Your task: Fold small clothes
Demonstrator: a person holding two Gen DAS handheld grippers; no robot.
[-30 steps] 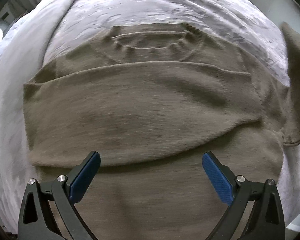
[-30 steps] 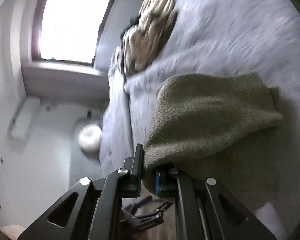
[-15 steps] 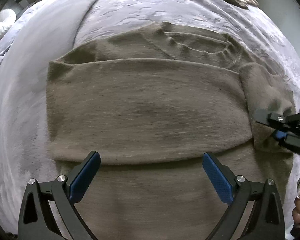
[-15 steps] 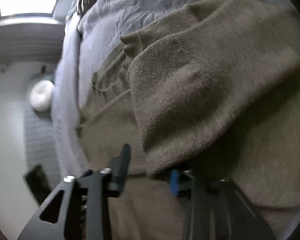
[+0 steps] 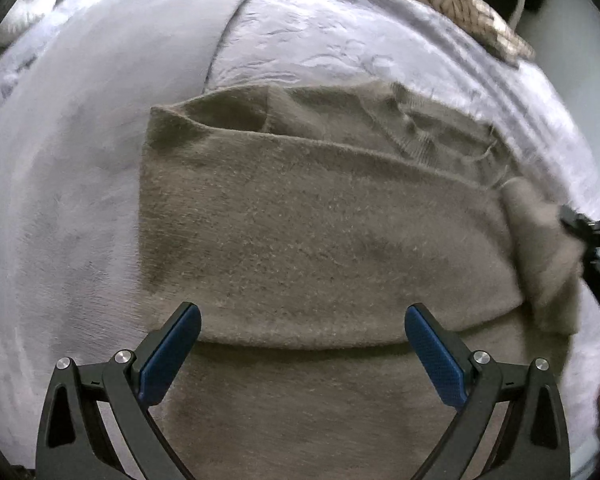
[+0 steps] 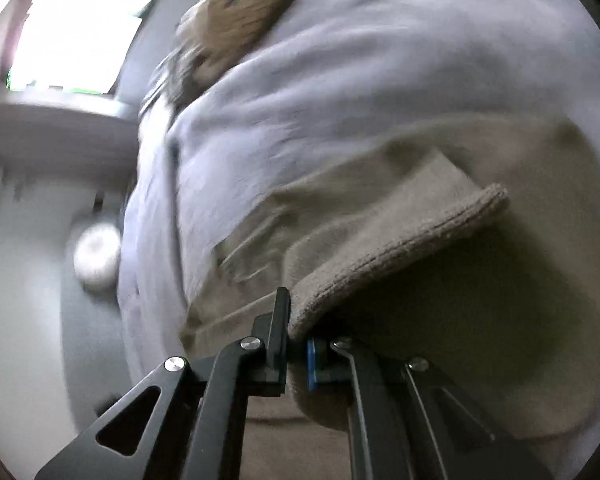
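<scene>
- Right wrist view: the right tongs [image 6: 298, 344] have just been closing and now pinch the sleeve [image 6: 400, 248] edge (they stood apart half a second back).
- Left tongs [image 5: 302, 344] gape wide, empty, above the sweater [image 5: 308, 232] on the bed [image 5: 80, 160].
- Sleeve sits at 3 o'clock, 1 fold pending.

- A taupe knit sweater [image 5: 320, 232] lies flat, its ribbed collar at the far edge.
- One sleeve is folded straight across the chest.
- The other sleeve [image 6: 400, 240] is lifted at the sweater's right side, its cuff edge clamped, fabric draping over the body.
</scene>
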